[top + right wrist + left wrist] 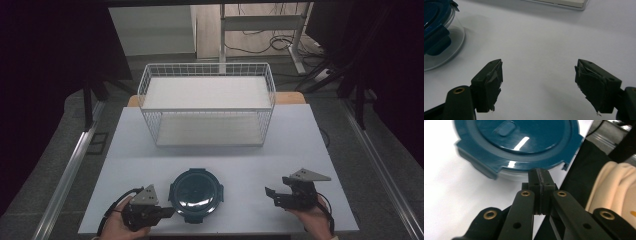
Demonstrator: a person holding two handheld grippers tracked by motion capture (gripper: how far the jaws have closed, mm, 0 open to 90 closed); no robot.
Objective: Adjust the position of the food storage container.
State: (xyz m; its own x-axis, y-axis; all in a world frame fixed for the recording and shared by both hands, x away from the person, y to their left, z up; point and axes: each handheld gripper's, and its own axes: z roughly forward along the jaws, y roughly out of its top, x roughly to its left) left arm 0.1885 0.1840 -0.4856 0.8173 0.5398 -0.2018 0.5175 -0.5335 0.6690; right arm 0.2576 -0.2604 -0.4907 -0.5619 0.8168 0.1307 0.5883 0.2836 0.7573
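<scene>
On the table's near edge, round teal-lidded container (195,188) upright, lid up

The left gripper (541,176) has its two black jaws pressed together with nothing between them, tips just beside the rim of a round dark-teal plastic lid (524,145) on a clear container, standing on the white tabletop (454,190). A cream sleeve (614,187) lies at right.
</scene>
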